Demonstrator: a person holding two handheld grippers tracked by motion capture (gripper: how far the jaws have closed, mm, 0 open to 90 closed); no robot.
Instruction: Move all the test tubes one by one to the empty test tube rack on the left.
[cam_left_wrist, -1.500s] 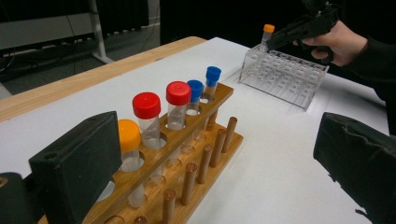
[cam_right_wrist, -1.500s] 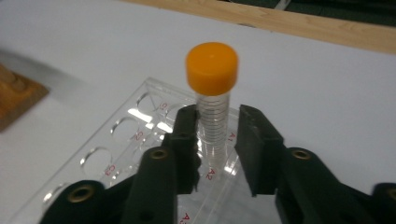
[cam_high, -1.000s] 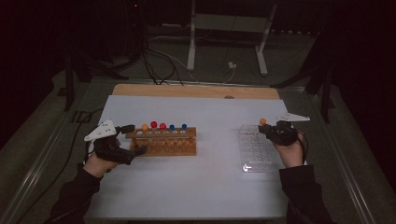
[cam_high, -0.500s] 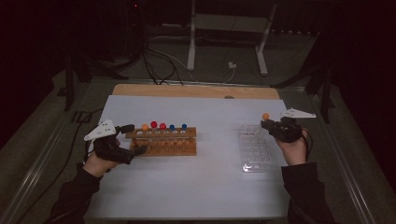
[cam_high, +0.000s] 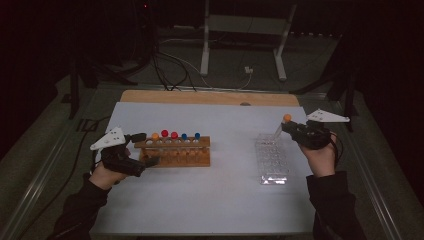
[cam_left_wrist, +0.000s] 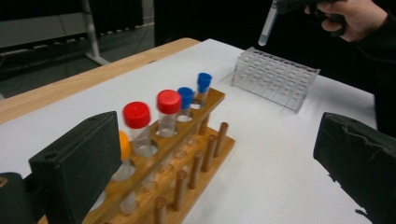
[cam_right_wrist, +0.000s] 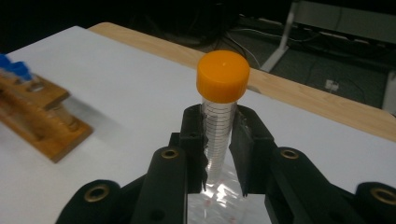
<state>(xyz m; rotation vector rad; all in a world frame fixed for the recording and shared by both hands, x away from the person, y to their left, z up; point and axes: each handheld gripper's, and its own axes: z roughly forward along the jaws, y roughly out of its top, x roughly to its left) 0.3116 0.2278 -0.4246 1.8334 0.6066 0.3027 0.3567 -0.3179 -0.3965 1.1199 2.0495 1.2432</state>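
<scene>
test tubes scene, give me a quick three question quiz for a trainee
1. True or false: the right gripper is shut on the orange-capped tube.
2. How many red-capped tubes stand in the wooden rack?
3. Is the held tube seated in the clear rack or above it?

Key:
1. True; the jaws clamp the tube just under its cap.
2. Two.
3. Above it; the left gripper view shows the tube's tip hanging clear over the rack.
</scene>
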